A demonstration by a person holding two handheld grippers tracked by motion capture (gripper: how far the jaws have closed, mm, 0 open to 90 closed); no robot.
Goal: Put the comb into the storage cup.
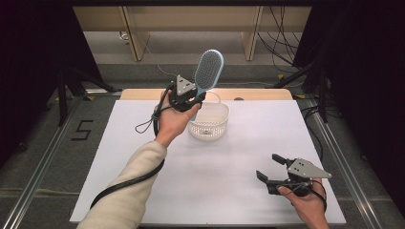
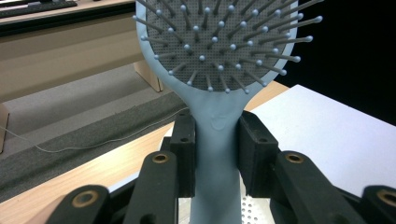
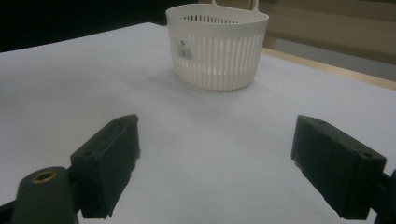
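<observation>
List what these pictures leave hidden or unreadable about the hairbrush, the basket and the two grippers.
- Hairbrush: in the left gripper view the top edge cuts off its head and the bottom edge its handle end.
- Basket: in the high view the left gripper and hand cover its near-left rim; whether anything lies inside is unclear.
- Basket label: too small to read in the right gripper view.
- Right gripper: jaws open, nothing between them.

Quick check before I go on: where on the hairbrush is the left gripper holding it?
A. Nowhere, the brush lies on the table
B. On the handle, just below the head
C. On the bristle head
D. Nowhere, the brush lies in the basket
B: in the left gripper view the left gripper pinches the blue handle of the hairbrush just under the bristle head, held up above the basket.
</observation>
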